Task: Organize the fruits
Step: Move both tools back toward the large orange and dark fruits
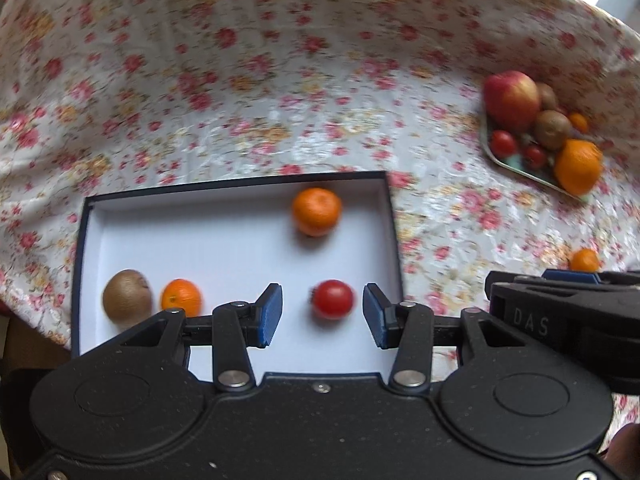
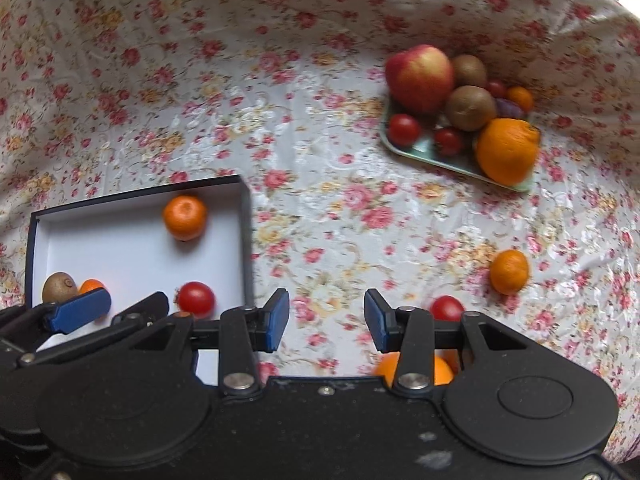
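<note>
Left gripper [image 1: 322, 315] was spread over the box [image 1: 236, 360], a cherry tomato [image 1: 333, 299] lying loose between its pads, likely just dropped. Right gripper [image 2: 326, 320] was spread, empty, above the tabletop [image 2: 340, 208]. Only the right view showed a stray tomato [image 2: 446, 307] and an orange [image 2: 434, 372]. Farther off: fruit tray [image 2: 424, 151].

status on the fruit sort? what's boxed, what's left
Done: the box holds four pieces: a kiwi, two mandarins and a tomato. In hand: nothing; left gripper is open over the tomato, right gripper open over bare cloth. Left: a loose mandarin, tomato and orange on the cloth, plus the full tray.
</note>
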The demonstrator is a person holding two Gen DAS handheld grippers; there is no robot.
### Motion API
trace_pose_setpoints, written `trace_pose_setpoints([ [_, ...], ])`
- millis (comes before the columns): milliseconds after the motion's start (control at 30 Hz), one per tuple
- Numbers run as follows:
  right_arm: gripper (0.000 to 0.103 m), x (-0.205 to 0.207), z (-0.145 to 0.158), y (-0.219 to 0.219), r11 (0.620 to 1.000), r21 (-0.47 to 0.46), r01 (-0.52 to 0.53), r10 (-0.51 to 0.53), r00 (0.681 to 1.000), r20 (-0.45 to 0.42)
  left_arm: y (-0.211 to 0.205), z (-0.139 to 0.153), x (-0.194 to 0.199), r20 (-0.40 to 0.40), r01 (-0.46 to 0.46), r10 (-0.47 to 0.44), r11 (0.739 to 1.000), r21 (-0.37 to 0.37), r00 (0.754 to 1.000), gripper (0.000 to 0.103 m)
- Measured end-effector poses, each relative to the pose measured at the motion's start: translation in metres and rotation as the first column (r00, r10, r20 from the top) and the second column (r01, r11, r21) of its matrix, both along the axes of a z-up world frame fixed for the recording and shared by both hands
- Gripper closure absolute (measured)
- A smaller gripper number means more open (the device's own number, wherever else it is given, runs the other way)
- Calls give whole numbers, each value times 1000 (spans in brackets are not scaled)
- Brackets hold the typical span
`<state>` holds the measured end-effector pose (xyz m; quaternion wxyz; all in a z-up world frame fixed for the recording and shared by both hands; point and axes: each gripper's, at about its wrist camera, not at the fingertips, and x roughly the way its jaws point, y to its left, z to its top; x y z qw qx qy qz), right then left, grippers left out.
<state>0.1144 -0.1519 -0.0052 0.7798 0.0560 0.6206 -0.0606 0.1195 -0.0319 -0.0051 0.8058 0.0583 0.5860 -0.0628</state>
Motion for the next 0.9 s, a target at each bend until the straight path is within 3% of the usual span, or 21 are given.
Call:
trace_pose_setpoints([
  [333,59,-33,-7,-92,981,110,160,-152,985,-80,-75,-11,-30,-44,193,-192,981,10,980,50],
  [467,59,-50,-15,-114,983,49,175,-169,980,-106,-97,-15,-41,-47,247,-246,968,37,968,50],
  [633,59,-75,-23,-147,976,-12,217,-217,968,-125,-115,-19,-49,-69,283,-282,959,13,957,50],
  [900,59,-98,-40,-184,928,-54,369,-373,921,-108,-140,-25,-58,-90,323,-321,946,1,943,49],
])
